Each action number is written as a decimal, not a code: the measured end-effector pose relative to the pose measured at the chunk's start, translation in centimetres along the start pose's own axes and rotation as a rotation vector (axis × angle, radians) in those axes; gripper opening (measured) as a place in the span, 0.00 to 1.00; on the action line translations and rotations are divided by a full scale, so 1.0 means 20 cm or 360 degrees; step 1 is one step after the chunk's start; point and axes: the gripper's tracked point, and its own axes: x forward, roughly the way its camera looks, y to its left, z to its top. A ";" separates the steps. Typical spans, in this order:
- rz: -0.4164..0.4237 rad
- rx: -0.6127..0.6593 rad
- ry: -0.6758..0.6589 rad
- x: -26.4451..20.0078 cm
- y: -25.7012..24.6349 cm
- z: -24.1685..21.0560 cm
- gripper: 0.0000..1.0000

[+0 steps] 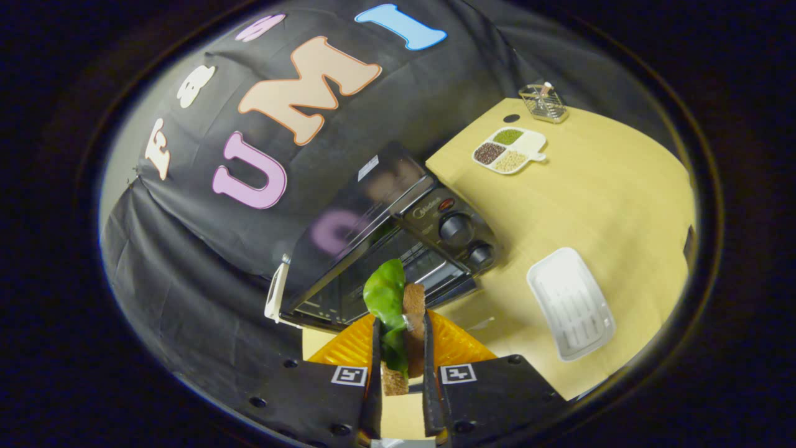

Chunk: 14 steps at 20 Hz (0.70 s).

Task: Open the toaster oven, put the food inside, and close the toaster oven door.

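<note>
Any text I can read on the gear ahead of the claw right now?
Brand mark on the toaster oven control panel: too blurred to read.
White sticker on its top: too small.
Square markers on the claw, shut on the sandwich: patterns, no words.

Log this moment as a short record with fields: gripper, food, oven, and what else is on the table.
gripper: gripper shut on sandwich
food: sandwich with green leaf, held between the fingers
oven: toaster oven just ahead of the food, door looks open
table: white tray, divided dish of grains, wire basket on wooden table
</note>
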 end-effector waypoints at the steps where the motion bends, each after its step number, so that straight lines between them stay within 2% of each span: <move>1: 0.0010 0.0023 0.0000 0.03 0.02 -0.02 0.28; 14: 0.0224 0.0510 -0.0125 0.37 0.23 -0.11 0.28</move>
